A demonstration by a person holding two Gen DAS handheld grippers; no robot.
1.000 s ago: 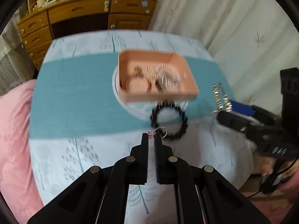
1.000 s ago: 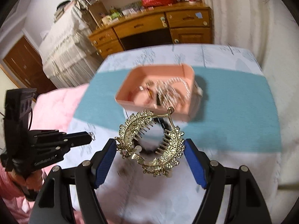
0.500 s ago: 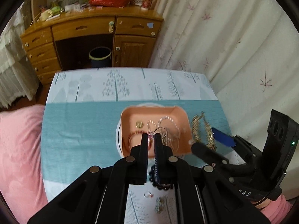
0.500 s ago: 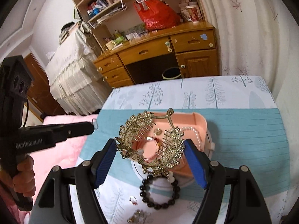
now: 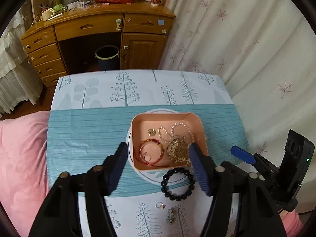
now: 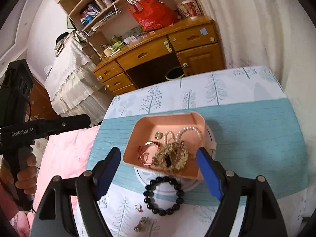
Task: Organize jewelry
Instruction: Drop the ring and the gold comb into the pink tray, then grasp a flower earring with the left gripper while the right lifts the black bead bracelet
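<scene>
Grippers, left and right, are both hanging empty and spread wide above pink tray holding gold comb, black bracelet waiting outside.

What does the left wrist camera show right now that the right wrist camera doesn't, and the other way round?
Only the left wrist view shows the right tongs from the side, one blue pad reaching in beside the pink tray.

Only the right wrist view shows the hand gripping the left tool's handle, and the bookshelf above the desk.

Both show the pink tray holding the gold hair comb, pearl strand and red bangle, with the black bead bracelet, a small ring and one more small piece loose on the tablecloth.
</scene>
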